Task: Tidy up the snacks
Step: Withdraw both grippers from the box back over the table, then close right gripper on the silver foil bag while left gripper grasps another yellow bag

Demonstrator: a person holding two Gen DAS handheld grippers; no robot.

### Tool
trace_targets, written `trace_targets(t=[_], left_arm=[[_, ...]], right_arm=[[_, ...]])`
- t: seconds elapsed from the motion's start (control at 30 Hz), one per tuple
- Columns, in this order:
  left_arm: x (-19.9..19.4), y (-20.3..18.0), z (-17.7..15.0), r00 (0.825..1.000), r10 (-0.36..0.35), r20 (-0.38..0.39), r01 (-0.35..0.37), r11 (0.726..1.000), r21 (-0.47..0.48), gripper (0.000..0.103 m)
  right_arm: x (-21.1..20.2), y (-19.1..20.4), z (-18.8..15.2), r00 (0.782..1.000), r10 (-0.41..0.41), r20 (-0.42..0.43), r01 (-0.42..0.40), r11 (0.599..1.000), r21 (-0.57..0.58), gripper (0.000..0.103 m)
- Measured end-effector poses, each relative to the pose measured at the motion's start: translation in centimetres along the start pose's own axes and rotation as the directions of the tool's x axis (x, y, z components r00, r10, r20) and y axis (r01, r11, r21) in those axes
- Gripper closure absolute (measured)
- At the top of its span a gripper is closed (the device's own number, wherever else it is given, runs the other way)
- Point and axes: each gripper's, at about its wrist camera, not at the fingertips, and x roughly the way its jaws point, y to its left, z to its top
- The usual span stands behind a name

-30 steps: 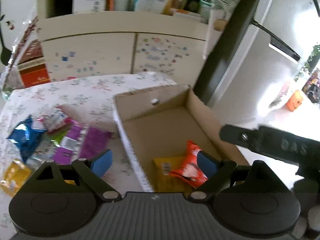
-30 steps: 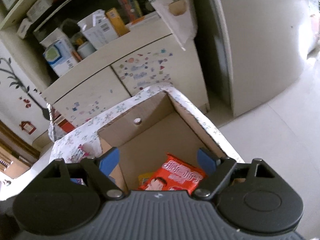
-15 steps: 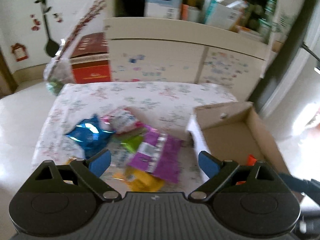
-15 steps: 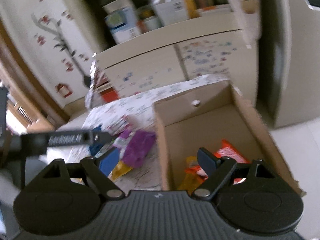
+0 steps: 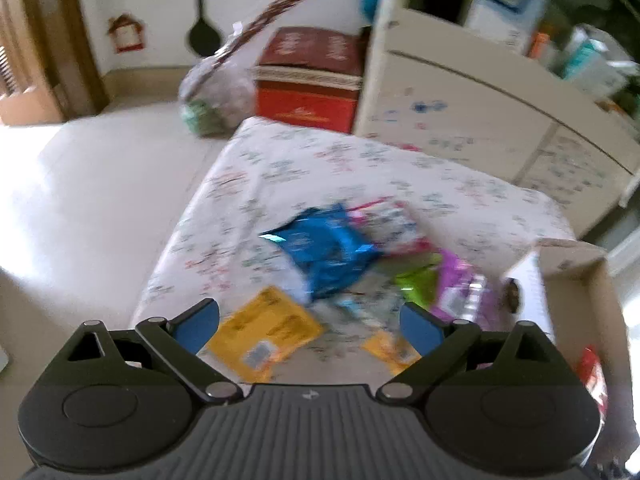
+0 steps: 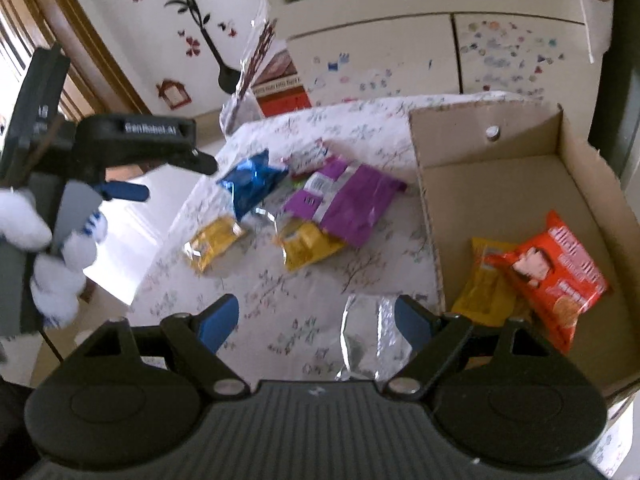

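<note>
- Left gripper (image 5: pixel 310 324) gapes wide, empty, above the floral table (image 5: pixel 304 168); snacks (image 5: pixel 324 252) lie just ahead.
- Right gripper (image 6: pixel 316 320) likewise wide, empty; box (image 6: pixel 500 184) ahead-right holds two packets (image 6: pixel 556 272).
- Cabinet (image 6: pixel 376 52) stands beyond.

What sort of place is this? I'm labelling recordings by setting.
Probably a lived-in home room: a floral-covered table strewn with snack packets, a sticker-covered cabinet, and flower and house decals on the wall.

Bright daylight; left view motion-blurred, fisheye-warped edges.
</note>
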Motion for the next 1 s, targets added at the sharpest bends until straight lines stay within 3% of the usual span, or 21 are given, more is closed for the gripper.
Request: trace_targets(t=[0.17, 0.3, 0.63, 0.77, 1.0], left_arm=[[1.0, 2.6, 0.2, 0.999, 0.034, -0.021, -0.035, 0.997, -0.072, 0.004], [1.6, 3.4, 0.1, 0.999, 0.045, -0.03, -0.048, 0.996, -0.076, 0.004], [4.2, 4.5, -0.1, 0.994, 0.089, -0.07, -0.094, 0.993, -0.067, 0.004], [5.1, 4.9, -0.2, 0.994, 0.077, -0.079, -0.083, 0.994, -0.071, 0.004], [6.7, 5.3, -0.6, 0.992, 0.075, -0.103, -0.084, 0.993, -0.087, 0.004]], right_arm=[[1.3, 2.5, -2.0, 0.991, -0.131, 0.036, 0.134, 0.986, -0.101, 0.018], [2.6, 3.8, -3.6, 0.976, -0.21, 0.057, 0.216, 0.967, -0.134, 0.018], [6.5, 5.9, -6.4, 0.901, -0.423, 0.1, 0.434, 0.885, -0.165, 0.018], [7.1, 5.5, -6.0, 0.895, -0.434, 0.099, 0.444, 0.886, -0.133, 0.013], [7.5, 5.3, -5.2, 0.882, -0.461, 0.099, 0.468, 0.88, -0.08, 0.013]])
